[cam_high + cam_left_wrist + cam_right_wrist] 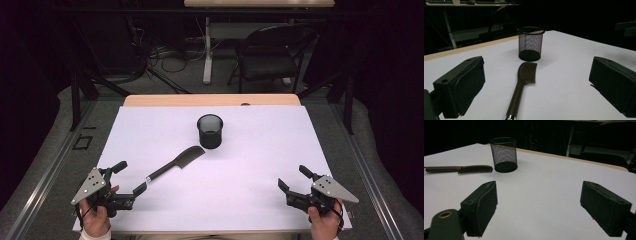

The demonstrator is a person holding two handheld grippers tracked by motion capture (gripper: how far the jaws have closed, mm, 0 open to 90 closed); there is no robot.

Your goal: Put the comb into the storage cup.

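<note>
White sheeting covers the table [260, 200]. Just ahead of the left gripper [131, 181], whose fingers stand wide apart and empty, lies a dark comb [176, 163], its toothed end touching the mesh cup [209, 131]. It looks light, stiff and thin; the slim handle suits a pinch. The right gripper [292, 182] rests low, fingers apart.

Your left gripper [131, 181]: jaws wide apart, comb [176, 164] lying right ahead, handle end nearest, nothing between. Mesh cup [210, 131] stands upright just past comb head, blocks straight run beyond. Your right gripper [290, 179]: jaws spread, bare white table [260, 165] in front, cup and comb well off to side.
</note>
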